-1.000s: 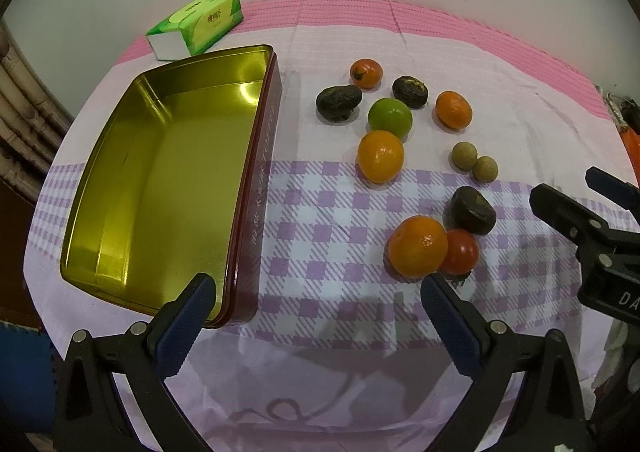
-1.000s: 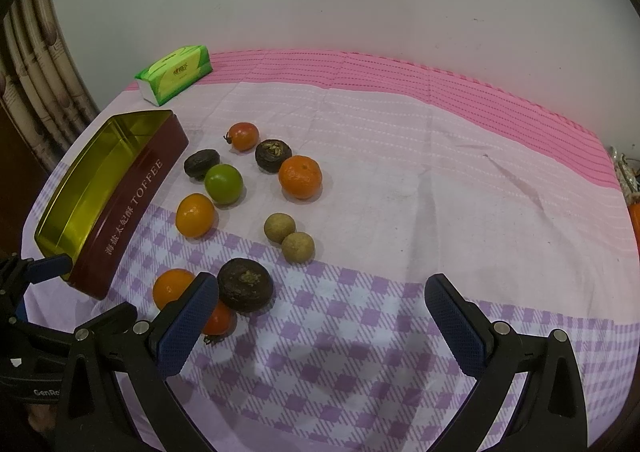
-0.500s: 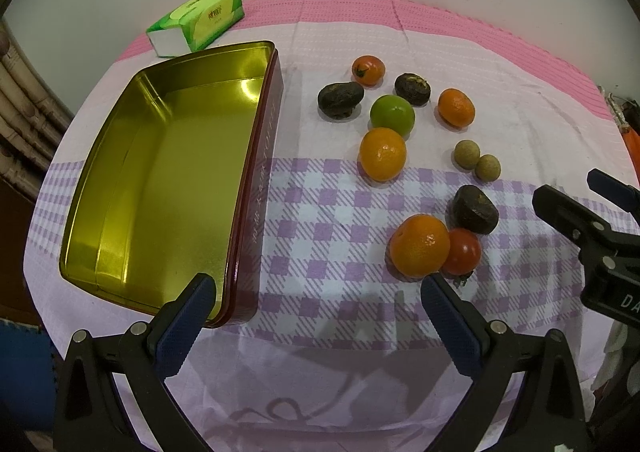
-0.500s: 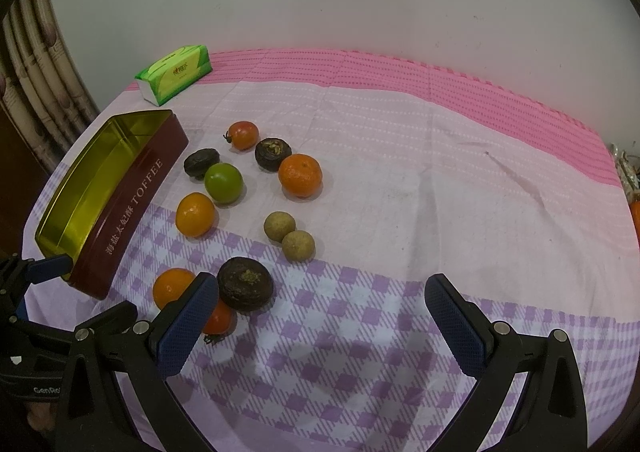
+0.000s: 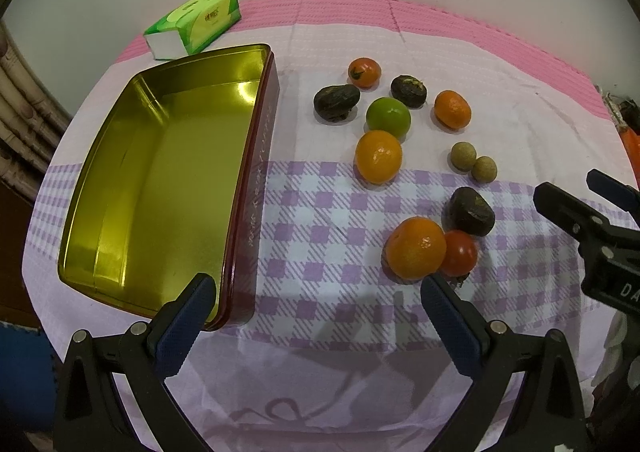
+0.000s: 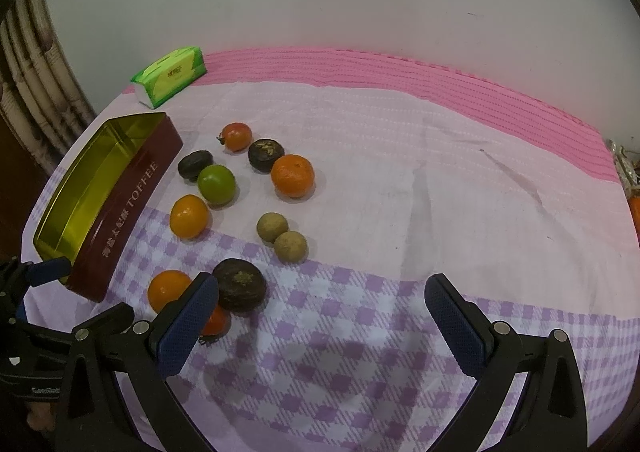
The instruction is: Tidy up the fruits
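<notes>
An empty gold-lined toffee tin lies at the left of the cloth. Fruits are scattered to its right: several oranges such as the nearest orange, a green lime, a red tomato, dark fruits such as one beside the tomato, and two small tan longans. My left gripper is open, its right finger just in front of the nearest orange. My right gripper is open above the checked cloth, its left finger by the dark fruit.
A green tissue pack sits at the back left by the white wall. The pink and purple cloth covers the table; its right half is bare. The table edge runs close below both grippers.
The left wrist view has drifted slightly, so the fruits sit a little lower and to the right. Both grippers stay open and no fruit has moved.
</notes>
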